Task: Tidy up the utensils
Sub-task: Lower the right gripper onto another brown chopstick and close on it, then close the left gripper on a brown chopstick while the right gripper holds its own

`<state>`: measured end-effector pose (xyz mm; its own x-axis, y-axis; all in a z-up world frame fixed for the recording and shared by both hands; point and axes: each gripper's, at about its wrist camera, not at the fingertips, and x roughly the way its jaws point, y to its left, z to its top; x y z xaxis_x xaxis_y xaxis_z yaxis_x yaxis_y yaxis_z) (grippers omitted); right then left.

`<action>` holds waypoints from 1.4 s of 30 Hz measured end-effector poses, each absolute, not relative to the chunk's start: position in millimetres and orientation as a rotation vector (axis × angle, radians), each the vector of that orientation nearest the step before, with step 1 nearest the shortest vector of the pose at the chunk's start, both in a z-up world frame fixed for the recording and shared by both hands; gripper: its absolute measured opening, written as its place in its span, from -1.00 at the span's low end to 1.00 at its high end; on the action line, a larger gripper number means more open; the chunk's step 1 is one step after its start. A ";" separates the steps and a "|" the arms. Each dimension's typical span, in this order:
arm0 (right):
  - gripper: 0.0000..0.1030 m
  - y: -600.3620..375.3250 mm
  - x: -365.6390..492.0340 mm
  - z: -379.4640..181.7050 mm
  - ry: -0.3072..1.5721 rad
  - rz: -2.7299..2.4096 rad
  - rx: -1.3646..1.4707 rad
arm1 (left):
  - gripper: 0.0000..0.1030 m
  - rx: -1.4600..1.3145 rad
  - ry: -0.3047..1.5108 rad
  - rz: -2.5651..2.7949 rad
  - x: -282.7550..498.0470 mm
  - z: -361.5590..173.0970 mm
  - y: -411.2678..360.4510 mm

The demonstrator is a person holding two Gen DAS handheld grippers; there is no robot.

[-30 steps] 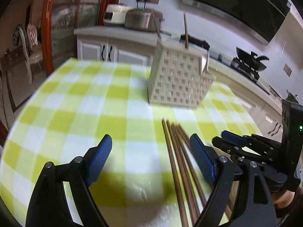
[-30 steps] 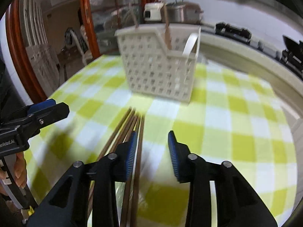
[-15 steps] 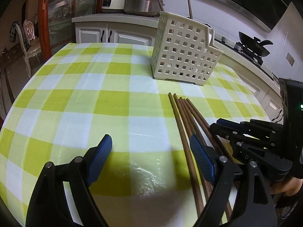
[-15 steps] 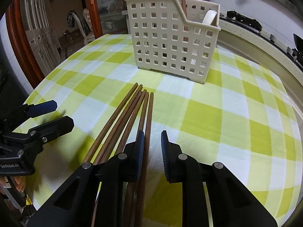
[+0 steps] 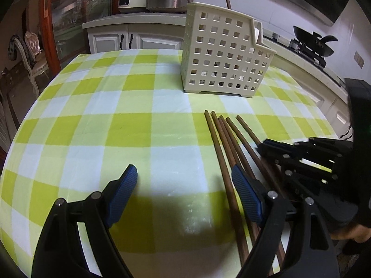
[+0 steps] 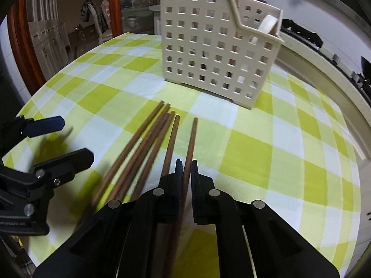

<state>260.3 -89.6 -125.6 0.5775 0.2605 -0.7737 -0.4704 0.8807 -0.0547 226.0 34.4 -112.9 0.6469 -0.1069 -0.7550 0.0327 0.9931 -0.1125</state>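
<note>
The right hand-held gripper (image 6: 186,176) had just closed on one chopstick (image 6: 192,136) (rightmost of the bundle); the left hand-held gripper (image 5: 185,180) hung open.

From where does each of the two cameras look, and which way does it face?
Left wrist: on the left gripper, angled down at the tablecloth; its open jaws show, with the right gripper at the right edge.
Right wrist: on the right gripper, angled down along the chopstick it has shut on; the left gripper shows at left.
Both share: basket, loose chopsticks, tablecloth.
</note>
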 end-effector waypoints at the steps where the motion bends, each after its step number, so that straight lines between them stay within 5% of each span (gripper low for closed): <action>1: -0.88 -93.1 260.2 -125.7 0.857 0.436 -0.256 | 0.56 -0.082 0.867 -0.079 229.6 -113.4 31.8; 19: -0.88 -121.0 259.7 -126.7 0.868 0.456 -0.182 | 0.25 -0.026 0.939 -0.044 260.8 -128.2 13.3; 24: -0.88 -123.1 261.6 -126.3 0.879 0.464 -0.165 | -0.16 0.016 0.930 -0.032 261.3 -127.8 8.0; 33: -0.87 -117.1 265.2 -125.7 0.891 0.462 -0.202 | -0.59 0.030 0.925 -0.066 260.6 -126.5 -2.2; 42: -0.87 -115.1 266.0 -125.7 0.892 0.473 -0.222 | -0.84 0.021 0.917 -0.076 264.5 -127.1 -6.3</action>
<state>266.0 -115.1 -125.7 0.5342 0.3023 -0.7895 -0.4833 0.8754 0.0081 264.5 -6.3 -127.1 0.6057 -0.0564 -0.7937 0.0745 0.9971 -0.0140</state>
